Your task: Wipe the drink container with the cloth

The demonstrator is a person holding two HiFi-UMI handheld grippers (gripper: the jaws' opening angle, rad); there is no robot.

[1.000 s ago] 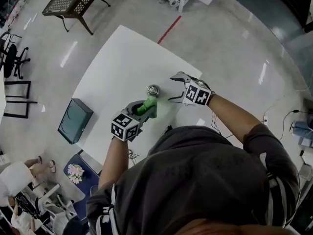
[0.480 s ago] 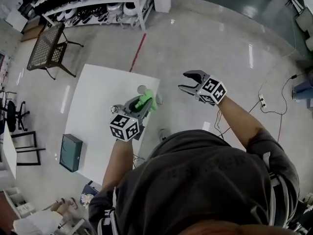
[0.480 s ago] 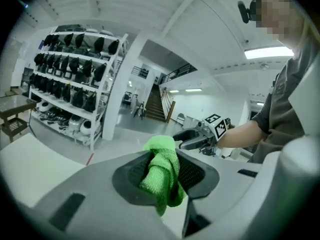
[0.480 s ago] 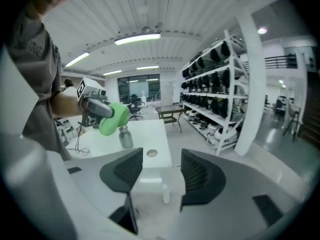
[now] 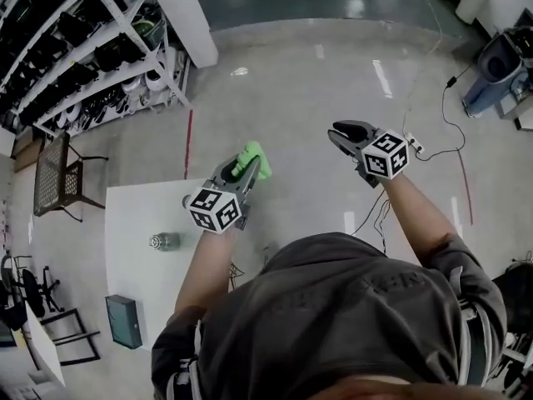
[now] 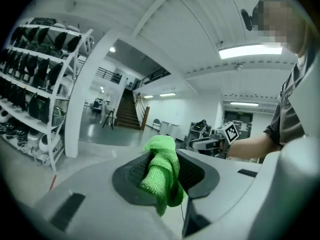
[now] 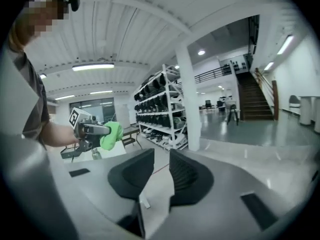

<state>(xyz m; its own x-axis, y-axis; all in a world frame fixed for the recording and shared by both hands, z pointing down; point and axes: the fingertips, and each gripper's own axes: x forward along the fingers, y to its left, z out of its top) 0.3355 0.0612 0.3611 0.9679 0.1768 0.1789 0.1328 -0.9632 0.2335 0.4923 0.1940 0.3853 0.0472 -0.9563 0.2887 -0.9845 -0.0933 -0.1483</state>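
At the far left, tall shelving [image 5: 83, 65] packed with dark gear, with a mesh-topped bench [image 5: 58, 177] standing below it on the polished floor

Next to the right, a white table [image 5: 141, 282], and a teal box [image 5: 123, 322] by its near corner

On the table top, the small metallic drink container [image 5: 164, 241], alone, to the left of both grippers and well apart from them; upright or lying, cannot tell

Right of the container and held up past the table's far corner, the left gripper [image 5: 240, 170], clamped on the bright green cloth [image 5: 254, 157]. Seen along that gripper's own jaws: cloth bunched between the two dark pads, one end poking out past the tips, the other hanging down in front

Further right, raised over bare floor, the right gripper [image 5: 346, 130], about level with the left one and well apart from it. Jaws closing, only a narrow gap between the dark pads, nothing in that gap

At the far right, cables [image 5: 437, 115] trailing across the floor
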